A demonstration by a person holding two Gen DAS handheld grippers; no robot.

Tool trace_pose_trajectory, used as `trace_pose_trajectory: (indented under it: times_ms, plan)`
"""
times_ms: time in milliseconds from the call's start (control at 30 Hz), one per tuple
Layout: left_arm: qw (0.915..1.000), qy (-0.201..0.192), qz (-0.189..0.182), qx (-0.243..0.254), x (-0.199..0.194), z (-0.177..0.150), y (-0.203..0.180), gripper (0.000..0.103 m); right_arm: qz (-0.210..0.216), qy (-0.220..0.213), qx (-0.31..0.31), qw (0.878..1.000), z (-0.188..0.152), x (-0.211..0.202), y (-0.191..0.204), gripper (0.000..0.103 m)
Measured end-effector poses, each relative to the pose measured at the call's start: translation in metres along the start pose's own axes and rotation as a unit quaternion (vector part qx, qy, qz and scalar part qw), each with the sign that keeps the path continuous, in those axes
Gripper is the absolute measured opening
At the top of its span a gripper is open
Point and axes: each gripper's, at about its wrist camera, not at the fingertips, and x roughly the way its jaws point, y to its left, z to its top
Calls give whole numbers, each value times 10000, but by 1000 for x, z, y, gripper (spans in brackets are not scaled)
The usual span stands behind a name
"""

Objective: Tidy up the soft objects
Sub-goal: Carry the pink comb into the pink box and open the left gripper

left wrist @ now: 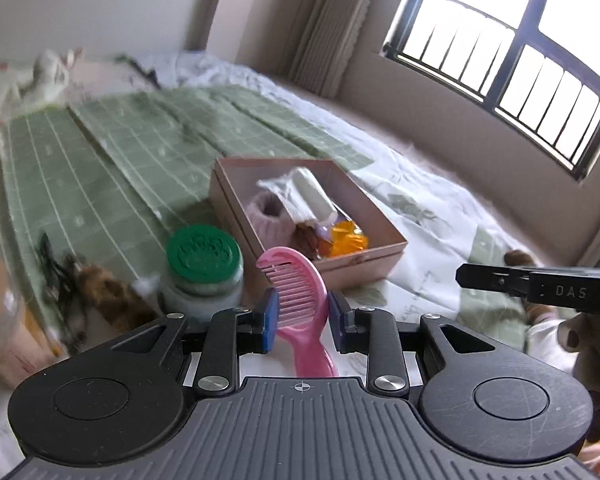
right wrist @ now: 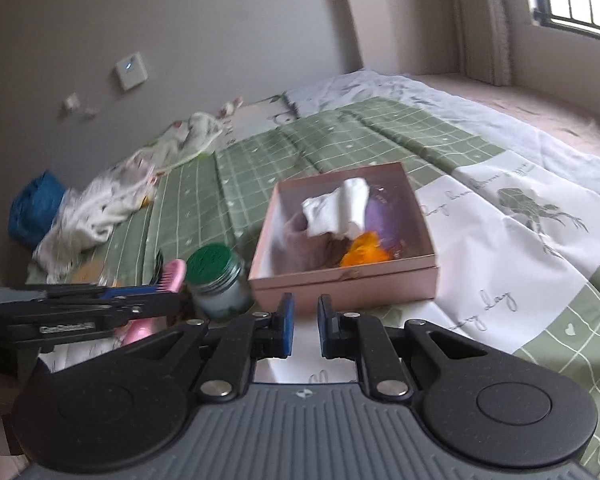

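My left gripper (left wrist: 303, 310) is shut on a pink comb (left wrist: 300, 292), which stands tilted between the blue pads, teeth up and handle down. The comb (right wrist: 174, 276) and the left gripper (right wrist: 100, 304) also show at the left of the right wrist view. Beyond it, on the green checked bedcover, sits a pink box (left wrist: 364, 258) holding a white rolled cloth (left wrist: 312, 196), a pinkish knitted piece (left wrist: 270, 220) and an orange item (left wrist: 348, 240). My right gripper (right wrist: 303, 326) hangs in front of the box (right wrist: 340, 286), jaws a narrow gap apart with nothing between them.
A jar with a green lid (left wrist: 204, 256) stands left of the box. A brown fuzzy thing (left wrist: 108, 292) lies near it. A plush toy (left wrist: 576, 336) lies at the right. White clothes (right wrist: 92, 208) and a blue bag (right wrist: 32, 208) lie at the bed's far left.
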Motion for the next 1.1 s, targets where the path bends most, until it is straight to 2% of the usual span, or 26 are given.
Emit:
trace_pose_trajectory:
  times_ms: [100, 200, 300, 400, 567, 667, 700, 733, 767, 867, 1000, 1100]
  plan:
    - [9996, 128, -25, -231, 11, -4, 9, 30, 20, 162, -3, 9999, 1, 7, -5, 12]
    - [9994, 150, -80, -302, 15, -10, 16, 30, 244, 824, -579, 9946, -15, 28, 15, 19]
    - [9989, 261, -69, -392, 18, -22, 25, 30, 199, 1405, -1528, 9780, -42, 50, 48, 21]
    - [9976, 360, -99, -587, 15, -37, 36, 30, 191, 1874, -2046, 9605, -62, 71, 71, 21]
    - [9949, 533, -87, -847, 12, -52, 54, 30, -65, 2390, -2752, 9312, -76, 102, 89, 21]
    - [9943, 579, -139, -890, 11, -51, 58, 30, -132, 2442, -2955, 9235, -83, 107, 94, 21]
    - [9943, 566, -188, -883, 10, -49, 57, 30, -119, 2428, -2985, 9229, -83, 105, 96, 19]
    - [9944, 545, -247, -868, 9, -48, 56, 30, -48, 2430, -2952, 9240, -81, 102, 97, 7]
    - [9946, 516, -314, -847, 7, -46, 54, 30, 10, 2423, -2905, 9257, -80, 99, 97, 2]
    - [9956, 331, -488, -733, -2, -35, 45, 30, 89, 2155, -2775, 9362, -66, 78, 93, 2]
    - [9974, 142, -455, -539, -9, -13, 34, 30, 303, 1824, -2321, 9550, -36, 54, 78, 2]
    - [9978, 161, -418, -487, -8, -10, 29, 30, 337, 1724, -2636, 9485, -38, 48, 78, 4]
